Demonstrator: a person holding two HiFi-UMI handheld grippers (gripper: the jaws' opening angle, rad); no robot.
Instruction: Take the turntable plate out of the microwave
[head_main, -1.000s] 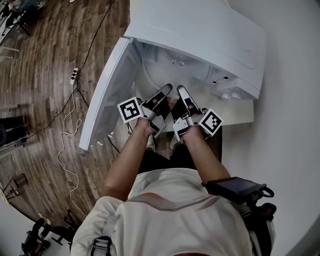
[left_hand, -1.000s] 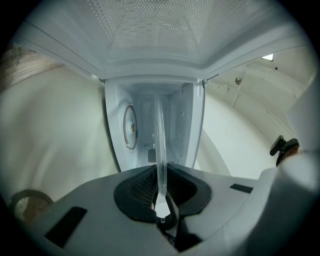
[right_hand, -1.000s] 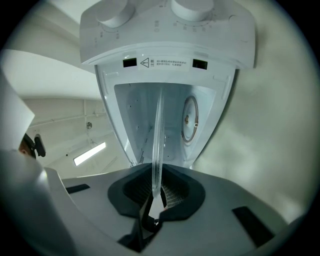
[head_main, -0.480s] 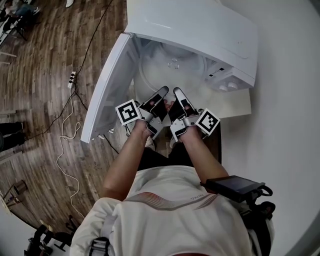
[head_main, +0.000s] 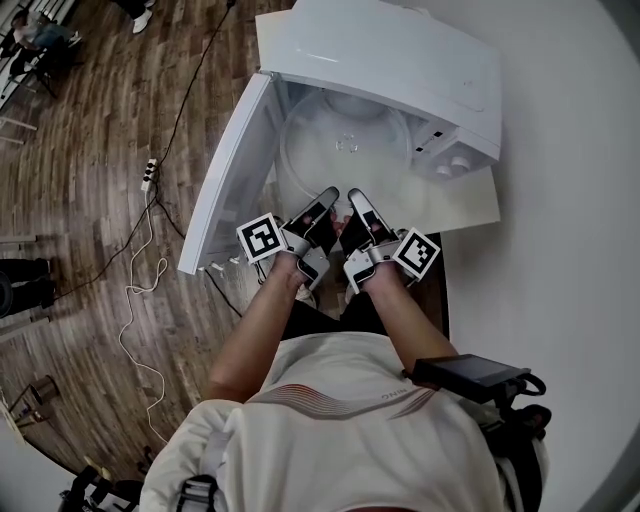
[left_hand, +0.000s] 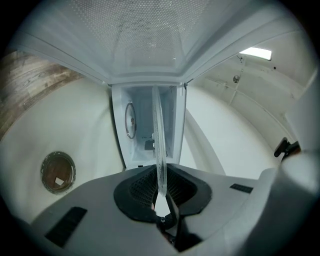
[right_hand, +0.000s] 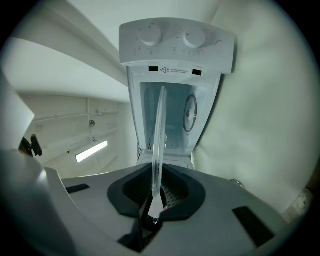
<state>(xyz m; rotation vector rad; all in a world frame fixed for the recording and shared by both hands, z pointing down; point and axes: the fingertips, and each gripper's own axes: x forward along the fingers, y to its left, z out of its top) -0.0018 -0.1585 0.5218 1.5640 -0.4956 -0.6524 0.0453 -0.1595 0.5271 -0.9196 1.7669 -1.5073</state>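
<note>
At the microwave's (head_main: 400, 60) open mouth, the glass plate (head_main: 345, 150) lies level, its near rim toward the person. The left gripper (head_main: 322, 200) and right gripper (head_main: 358, 200) sit side by side on that rim. Each has its jaws drawn nearly together, the pads pinching the thin glass edge (left_hand: 159, 150) (right_hand: 159, 140). The door (head_main: 225, 190) hangs open at the microwave's left.

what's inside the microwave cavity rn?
Bare white walls and a round fitting on one side wall. The glass turntable plate, pinched by left gripper and right gripper, looks mostly outside. The microwave top hides the cavity's depth from the head view.
</note>
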